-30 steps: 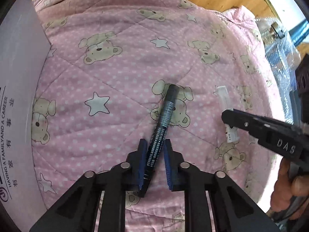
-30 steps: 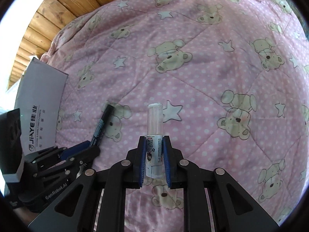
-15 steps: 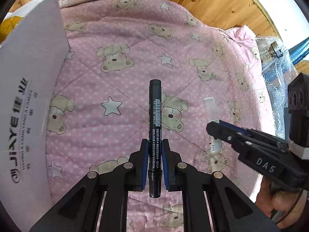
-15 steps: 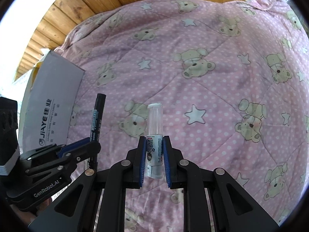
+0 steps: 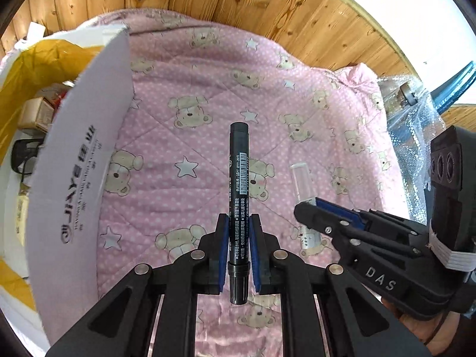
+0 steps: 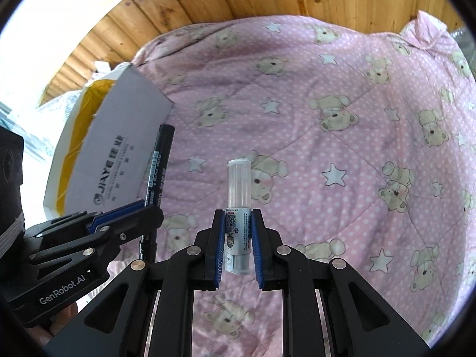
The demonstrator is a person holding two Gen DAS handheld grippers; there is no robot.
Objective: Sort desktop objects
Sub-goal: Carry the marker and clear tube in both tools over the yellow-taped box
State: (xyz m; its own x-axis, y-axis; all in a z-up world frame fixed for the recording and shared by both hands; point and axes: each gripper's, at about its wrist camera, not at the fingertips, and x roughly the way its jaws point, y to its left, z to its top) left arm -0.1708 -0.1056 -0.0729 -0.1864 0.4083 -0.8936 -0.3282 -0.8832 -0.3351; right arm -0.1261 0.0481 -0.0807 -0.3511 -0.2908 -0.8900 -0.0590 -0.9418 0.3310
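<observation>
Two grippers are each clamped on one item above the pink bear-print quilt (image 5: 184,136). The left gripper (image 5: 239,223) has its blue-padded fingers (image 5: 223,247) closed against the barrel of a black marker (image 5: 238,178), which points straight forward along the fingers, its cap end sticking out behind them. A second ago that marker lay slanted on the quilt with the fingers only closing around its lower end; half a second ago it was already gripped and straight, and now it sits clear of the fabric.

The right gripper (image 6: 237,220) holds a small spray bottle (image 6: 238,196) by its labelled body, the clear cap pointing forward past the fingertips. This grip looks the same as in both earlier pictures.

Both cameras now take in more of the wooden plank wall (image 5: 238,3) beyond the quilt than before. The white cardboard box (image 5: 80,160) with printed lettering stands at the left edge of the quilt, and more of it shows now, including its yellow inside and some items in it that are too small to identify. In the right wrist view the same box (image 6: 119,154) sits just beyond the marker's tip (image 6: 165,129). The two grippers hang side by side, near each other but apart.
</observation>
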